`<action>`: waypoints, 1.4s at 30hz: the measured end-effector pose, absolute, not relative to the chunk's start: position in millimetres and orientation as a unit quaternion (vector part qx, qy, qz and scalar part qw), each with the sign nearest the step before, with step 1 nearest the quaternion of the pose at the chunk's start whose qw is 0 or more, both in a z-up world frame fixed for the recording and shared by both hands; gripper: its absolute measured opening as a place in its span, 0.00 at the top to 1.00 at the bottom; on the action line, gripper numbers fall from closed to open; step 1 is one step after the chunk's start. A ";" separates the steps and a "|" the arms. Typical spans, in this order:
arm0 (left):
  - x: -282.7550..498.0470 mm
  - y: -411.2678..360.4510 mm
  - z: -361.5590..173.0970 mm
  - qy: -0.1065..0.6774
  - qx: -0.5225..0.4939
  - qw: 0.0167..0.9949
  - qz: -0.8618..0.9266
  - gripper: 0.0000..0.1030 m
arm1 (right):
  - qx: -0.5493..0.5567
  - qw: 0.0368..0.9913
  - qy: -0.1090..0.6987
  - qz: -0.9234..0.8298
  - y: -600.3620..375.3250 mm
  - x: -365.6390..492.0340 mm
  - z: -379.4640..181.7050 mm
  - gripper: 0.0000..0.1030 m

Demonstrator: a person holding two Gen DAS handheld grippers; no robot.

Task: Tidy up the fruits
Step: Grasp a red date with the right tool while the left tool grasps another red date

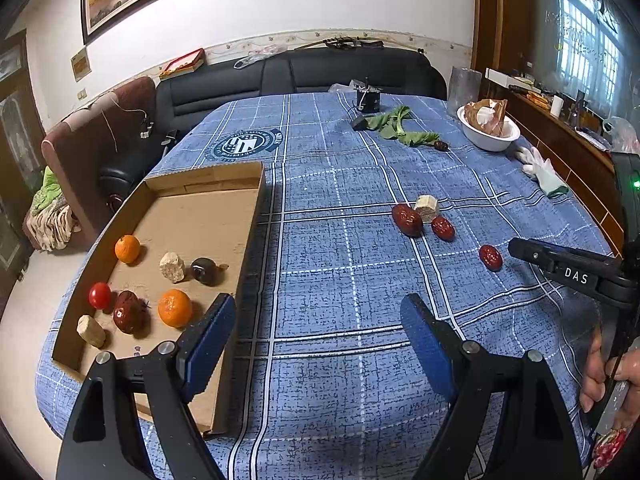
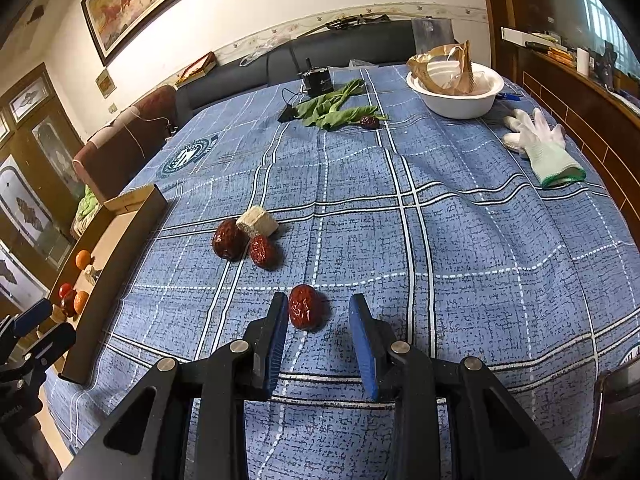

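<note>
Sitting at far left, the cardboard tray [image 1: 244, 236] is already holding two oranges [image 1: 175, 307], a cherry tomato [image 1: 99, 295], dark dates and pale chunks. The left gripper [image 1: 318, 332] is hanging just beside the tray's near right wall, jaws spread wide with only blue checked cloth [image 1: 340, 240] between them; nothing held.

Moving rightward: two red dates and a pale block [image 2: 257, 221] are lying in a touching cluster mid-table. Nearer, a lone red date [image 2: 305, 312] is resting on the cloth at the tips of the right gripper [image 2: 319, 314], closer to its left finger [image 2: 276, 332]. Jaws are parted, not pressing the fruit; released.

Judgement: right gripper is lining up a pick. Advice: centre the date between the pads, push slightly forward so the pads are spanning its middle, close gently since the wrinkled skin may roll. Bowl [image 2: 456, 100] and glove [image 2: 540, 148] are sitting far right, well apart.
</note>
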State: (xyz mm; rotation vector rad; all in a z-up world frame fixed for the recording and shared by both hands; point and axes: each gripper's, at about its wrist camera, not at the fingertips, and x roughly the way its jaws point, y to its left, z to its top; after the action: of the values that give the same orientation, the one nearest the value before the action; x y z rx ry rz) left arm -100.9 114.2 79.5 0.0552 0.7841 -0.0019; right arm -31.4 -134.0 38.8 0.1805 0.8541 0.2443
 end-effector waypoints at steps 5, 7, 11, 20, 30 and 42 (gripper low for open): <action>-93.4 113.1 73.9 0.391 0.028 0.920 -0.002 0.19 | 0.087 0.897 0.417 0.117 -135.9 -28.0 35.3 0.67; -89.6 112.5 71.5 0.394 0.028 0.919 -0.002 0.19 | 0.087 0.897 0.419 0.115 -136.2 -26.3 34.1 0.67; -81.2 113.3 65.9 0.401 0.027 0.915 0.000 0.19 | 0.086 0.894 0.424 0.115 -136.2 -21.4 29.9 0.67; -47.4 125.5 60.5 0.416 0.003 0.910 -0.002 0.19 | 0.081 0.891 0.429 0.126 -134.3 -11.7 22.8 0.67; 7.4 106.0 49.1 0.439 -0.038 0.896 -0.051 0.19 | 0.060 0.890 0.424 0.154 -118.8 -9.5 21.3 0.64; 54.2 67.8 23.2 0.459 -0.043 0.880 -0.114 0.21 | 0.036 0.885 0.426 0.182 -103.5 -12.0 13.0 0.64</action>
State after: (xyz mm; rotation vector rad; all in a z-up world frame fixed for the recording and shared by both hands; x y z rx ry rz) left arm 54.2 67.8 23.2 -0.0901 0.9562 -0.2384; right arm -12.0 -103.5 13.0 0.0750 0.8870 0.3785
